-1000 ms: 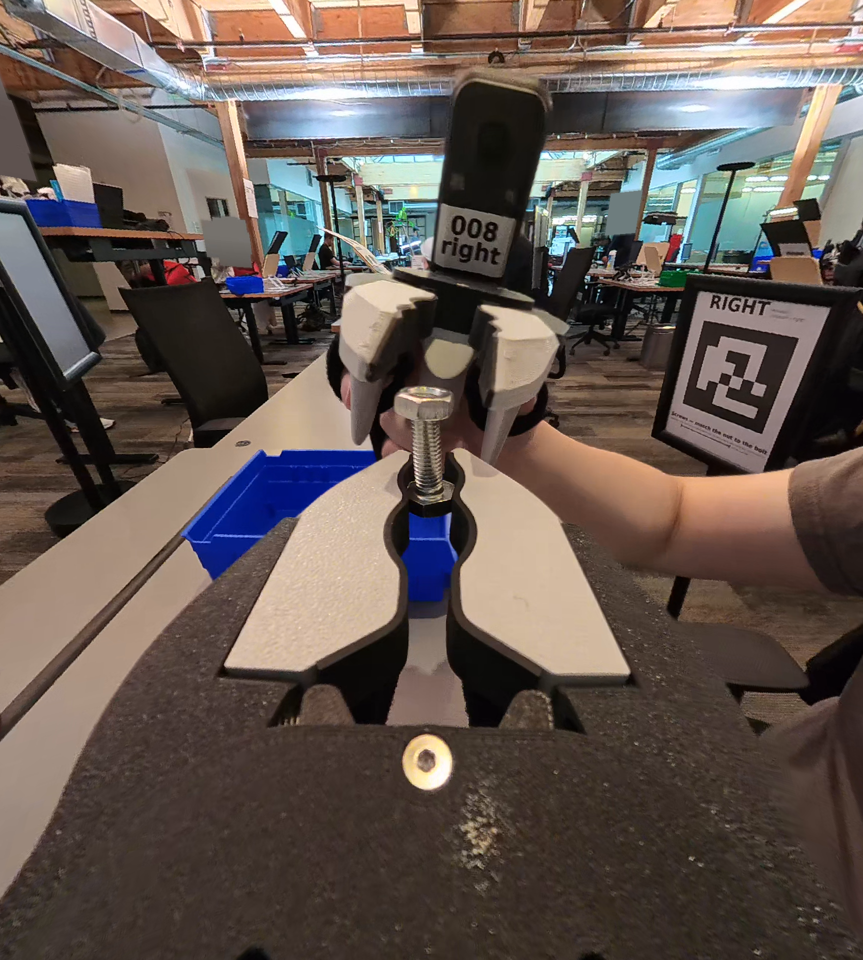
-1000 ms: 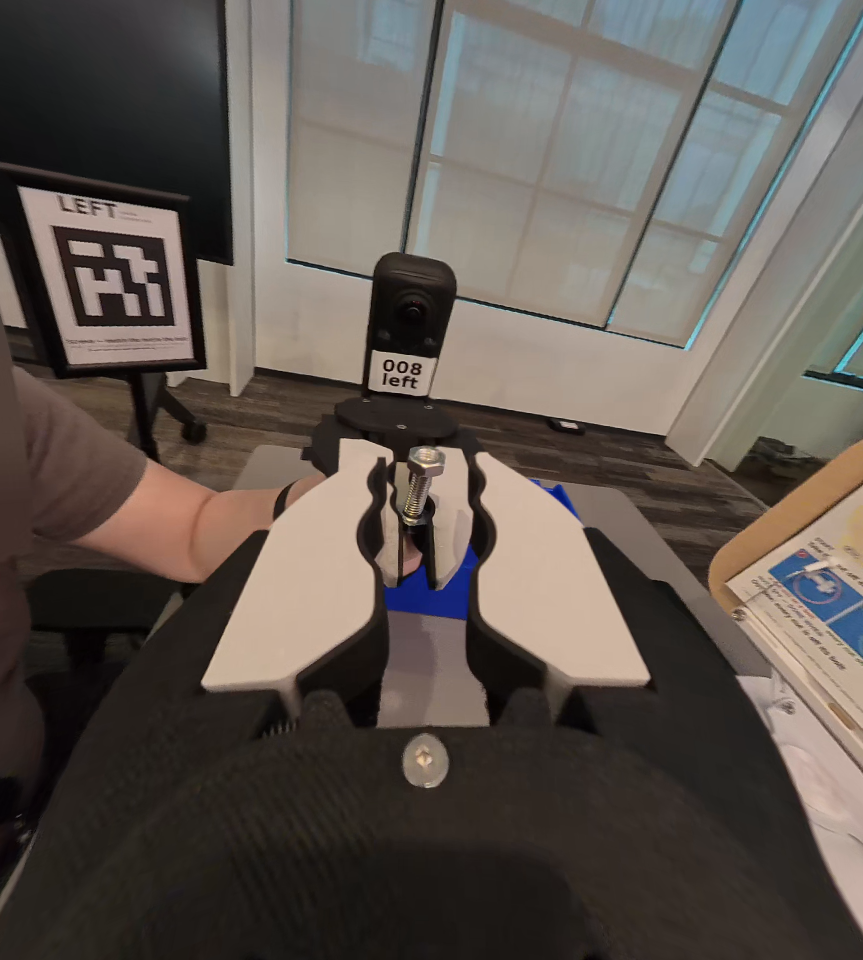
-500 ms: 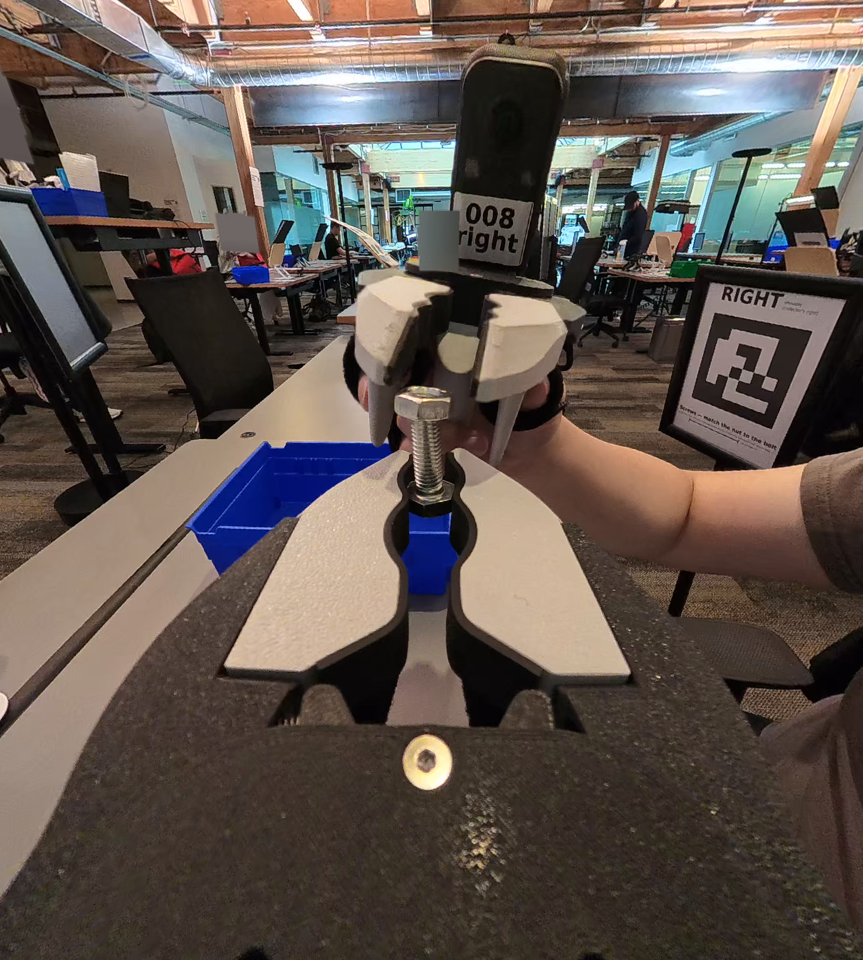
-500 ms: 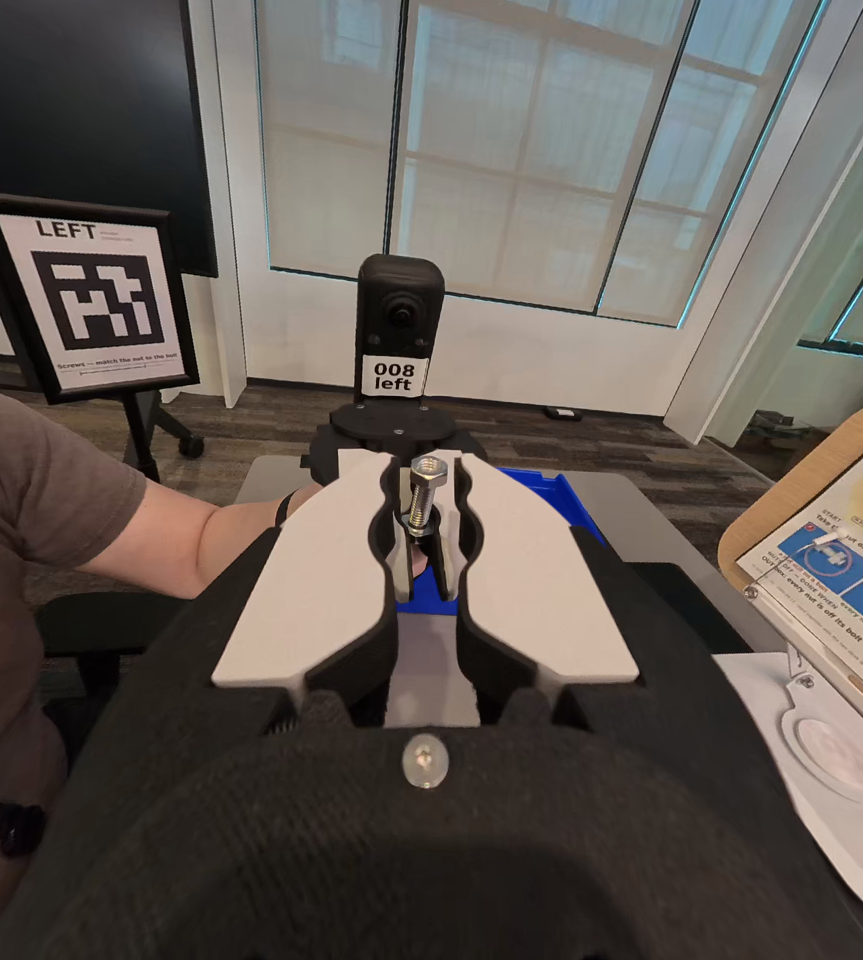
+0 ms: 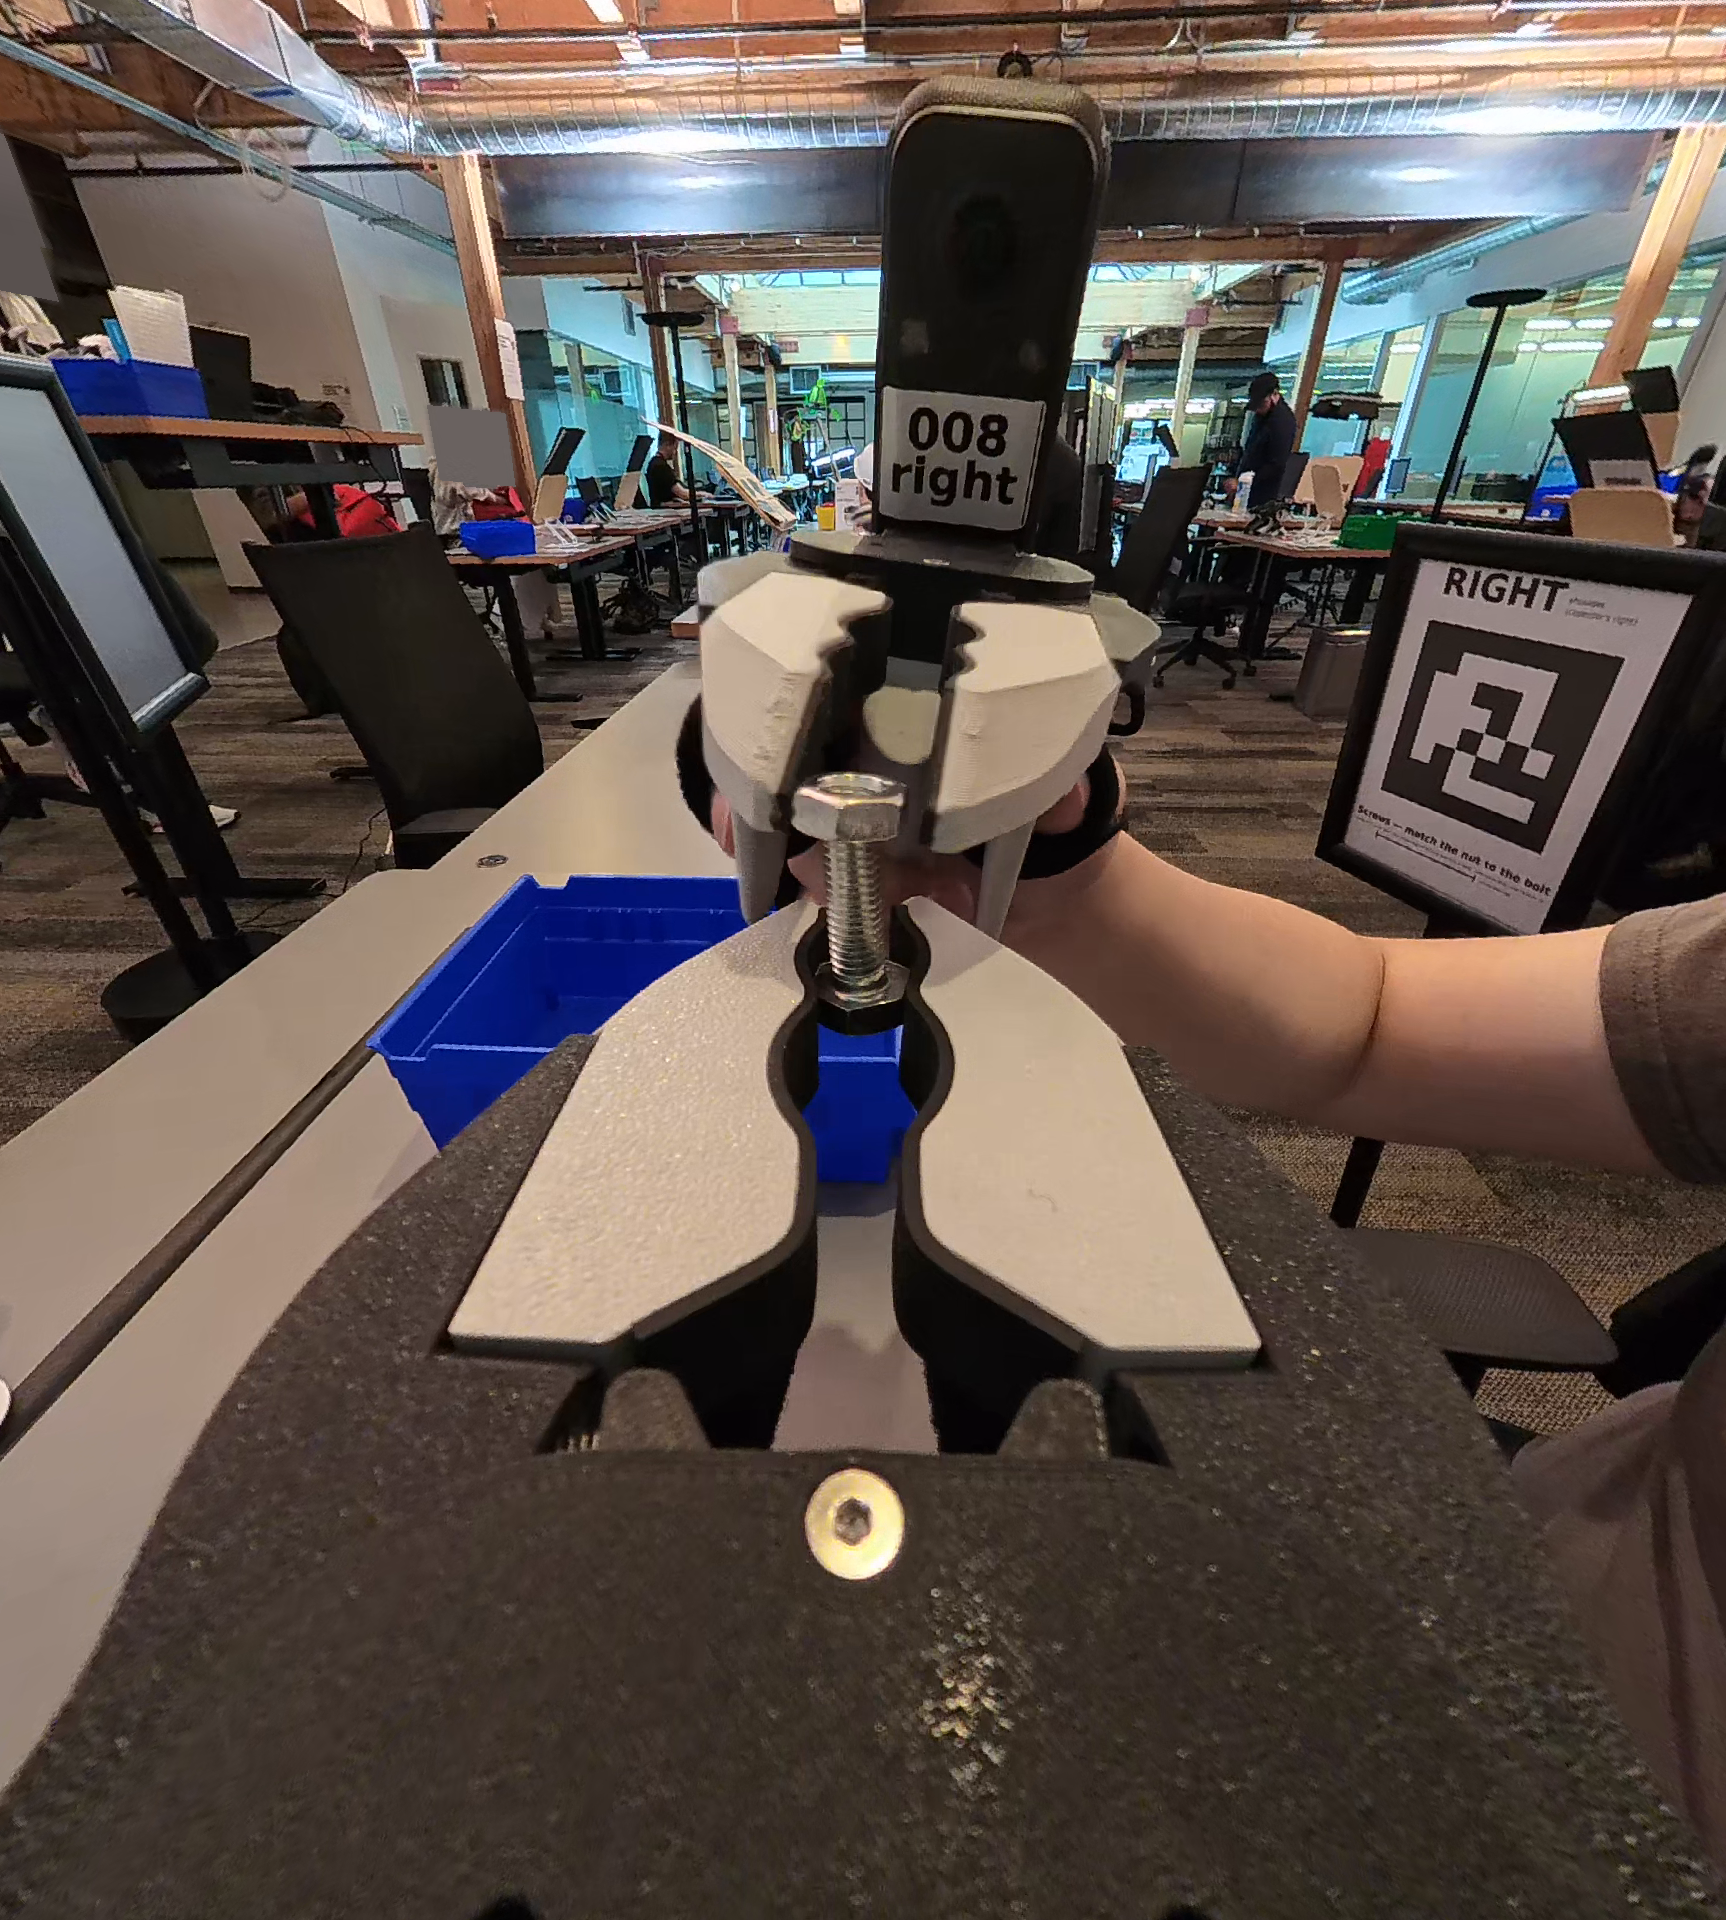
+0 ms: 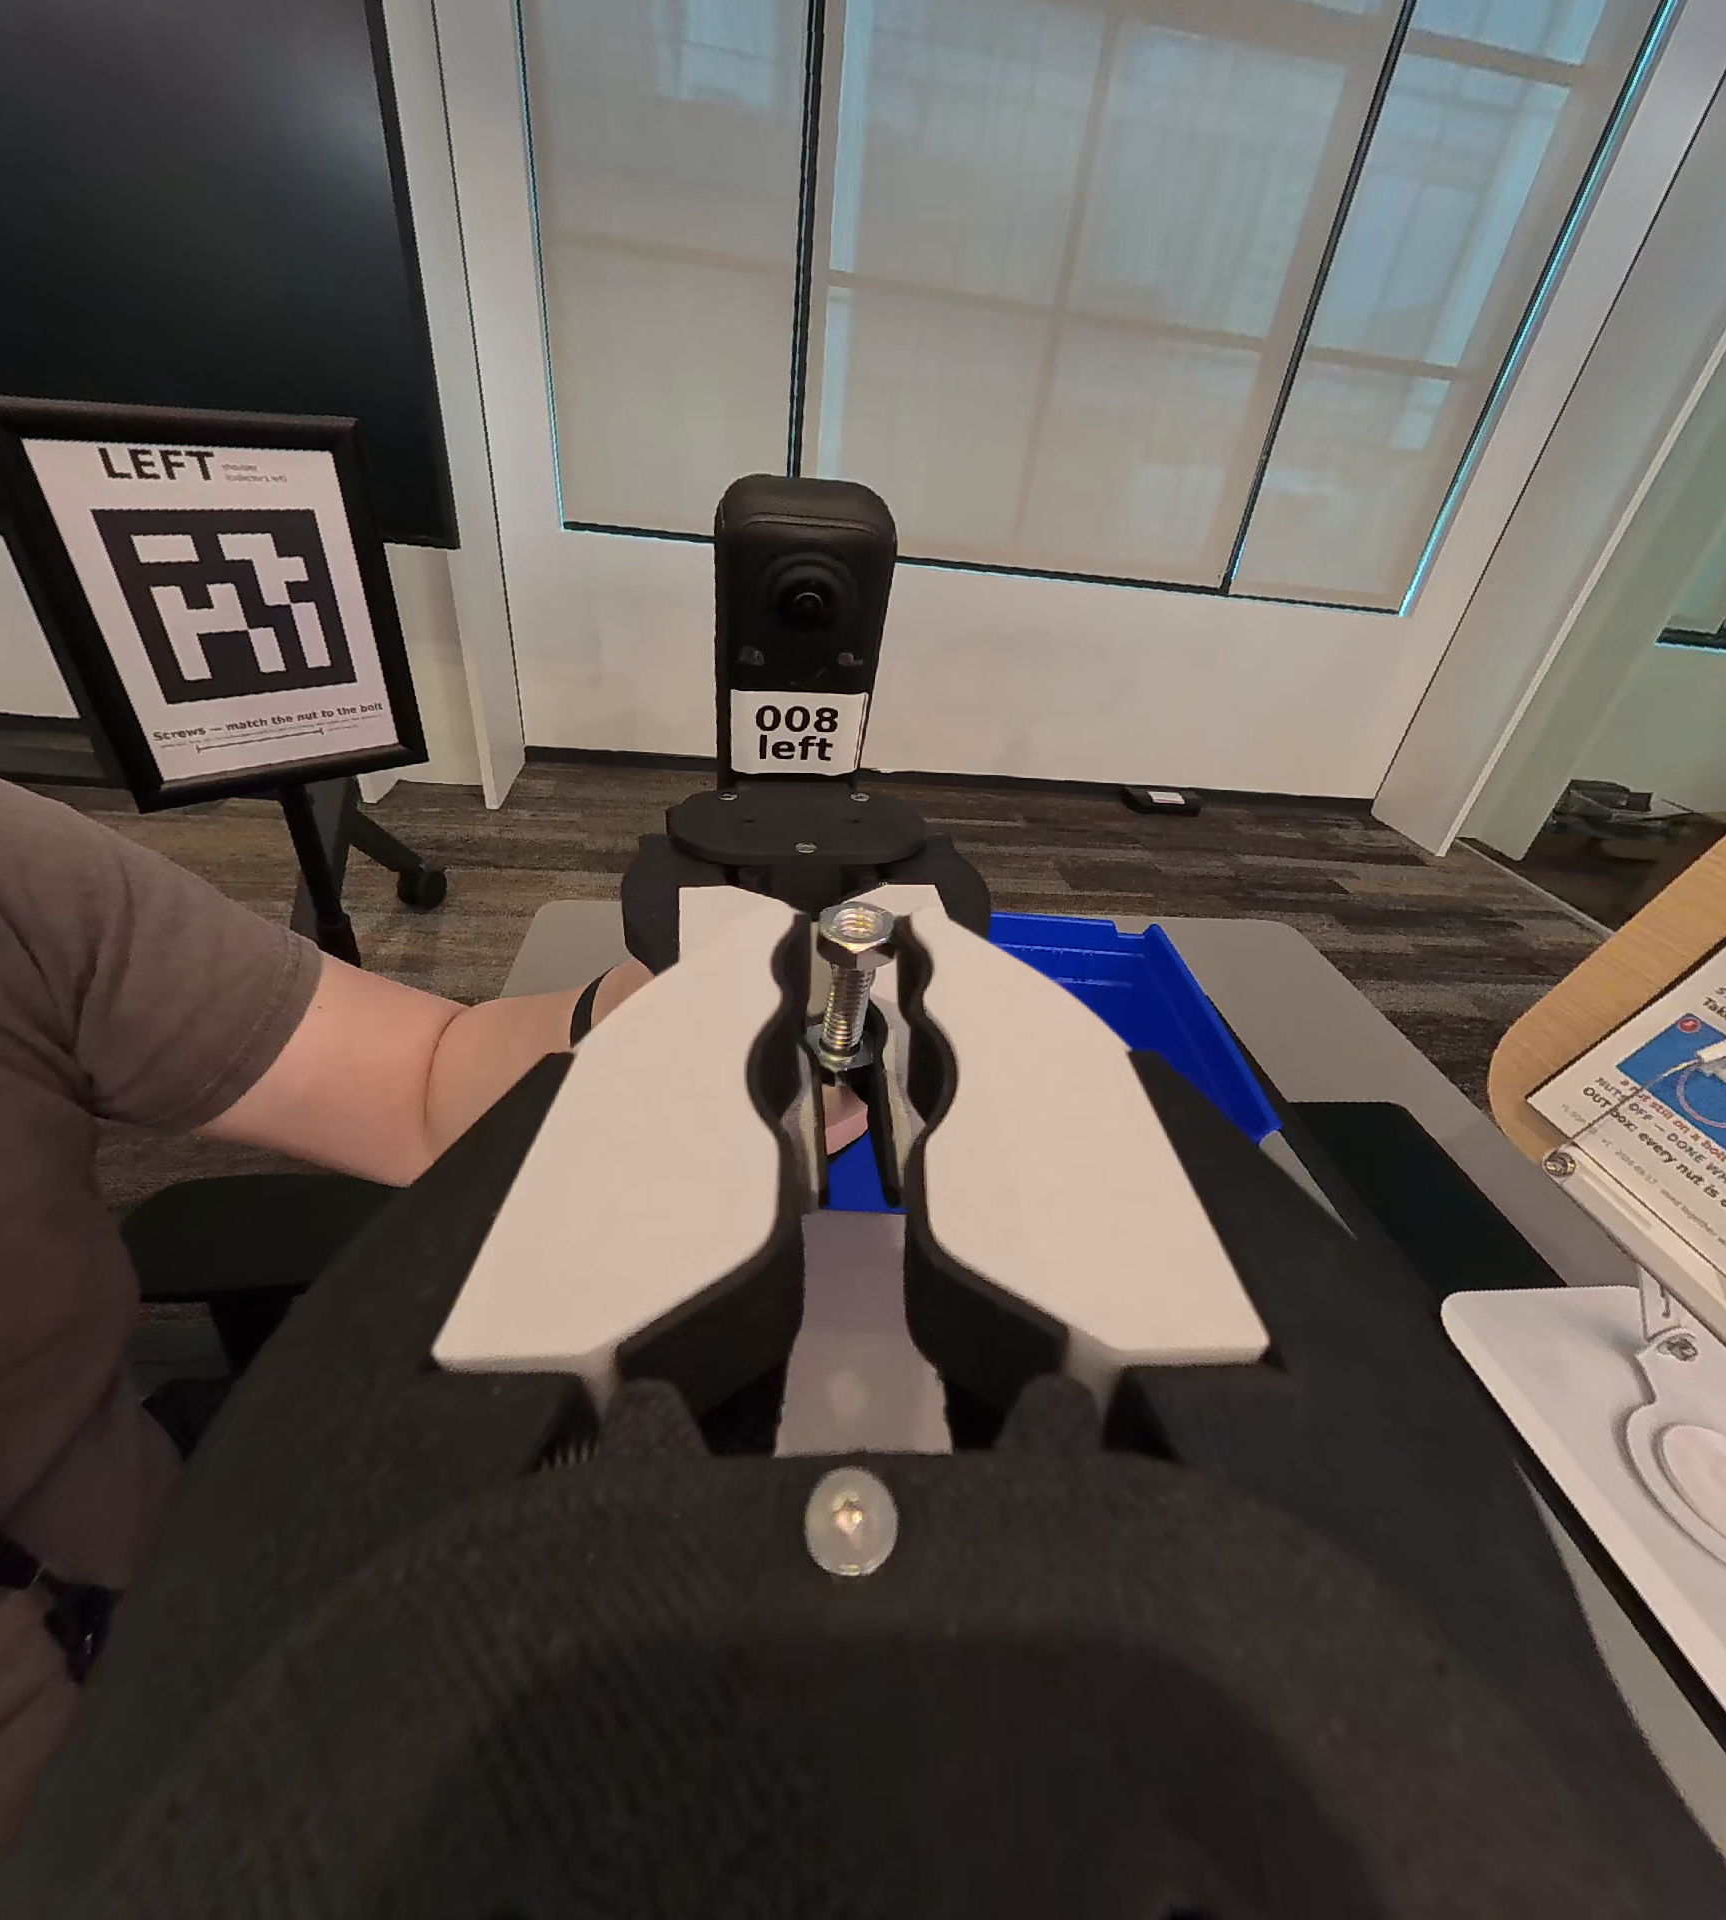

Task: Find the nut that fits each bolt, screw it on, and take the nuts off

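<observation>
A silver bolt (image 5: pixel 854 914) stands upright in the air above a blue bin (image 5: pixel 547 987), with its hex head (image 5: pixel 848 812) on top. My left gripper (image 5: pixel 859 935) is shut on the nut (image 5: pixel 859 1003) threaded low on the shank. My right gripper (image 5: pixel 878 909) faces it from the far side, tilted down over the head. In the right wrist view my right gripper (image 6: pixel 857 920) is shut on the bolt head (image 6: pixel 857 927). The nut (image 6: pixel 843 1051) sits below it between the left gripper's (image 6: pixel 846 1101) fingertips.
The bin (image 6: pixel 1098 966) rests on a grey table (image 5: pixel 163 1122). A framed marker sign (image 5: pixel 1524 727) stands on the right and another (image 6: pixel 225 613) on the left. An instruction sheet (image 6: pixel 1690 1122) and a white tray (image 6: pixel 1669 1455) lie right. A monitor (image 5: pixel 59 540) and chair (image 5: pixel 402 665) stand beyond. About 5 cm separates my left fingertips from my right.
My right gripper has come closer and its fingers have narrowed from wide apart to closed around the bolt head. My left gripper has kept its hold on the nut.
</observation>
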